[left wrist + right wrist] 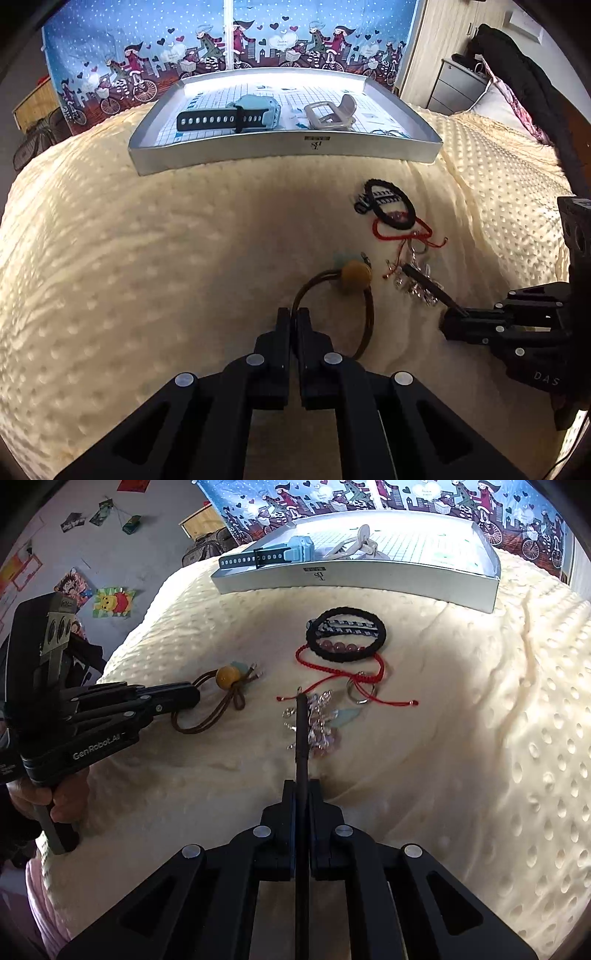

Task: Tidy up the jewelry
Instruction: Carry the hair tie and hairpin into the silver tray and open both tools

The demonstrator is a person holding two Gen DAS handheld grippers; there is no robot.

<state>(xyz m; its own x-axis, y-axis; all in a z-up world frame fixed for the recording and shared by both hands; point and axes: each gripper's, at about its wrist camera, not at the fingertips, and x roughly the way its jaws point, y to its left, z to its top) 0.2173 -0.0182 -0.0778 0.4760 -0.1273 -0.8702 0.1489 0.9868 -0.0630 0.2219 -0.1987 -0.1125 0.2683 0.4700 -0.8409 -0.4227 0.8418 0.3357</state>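
A: Bedspread, cream, dimpled plush (147, 229): what lies on it?

B: Item one, brown cord hair tie with amber-yellow round bead (355, 276), under my left claw (294, 318). Fingers pressed together on the cord loop at its near end; the bead sits at the far end, just beside a pale blue-green piece I cannot identify.

A: Right side?

B: Item two, dark slim hair stick (301, 734), pinched in my right claw (302, 788), its shaft running forward over a cluster of clear and pale pink crystal charms (321, 720). Whether stick and cluster are one piece, I cannot tell.

A: Further out?

B: Item three, red braided string bracelet (334, 670), loose ends trailing, a small metal ring (360, 694) on it. Item four, black fabric hair band (345, 638), overlapping the bracelet's far edge, with a blue-and-white twisted clip and dark red beads inside its loop.

A: Container?

B: Silver rectangular tray with grid-printed liner (280, 147), beyond the loose pieces. Holds a light blue watch on a black perforated strap (236, 116) at left and a beige hair claw (332, 112) beside it
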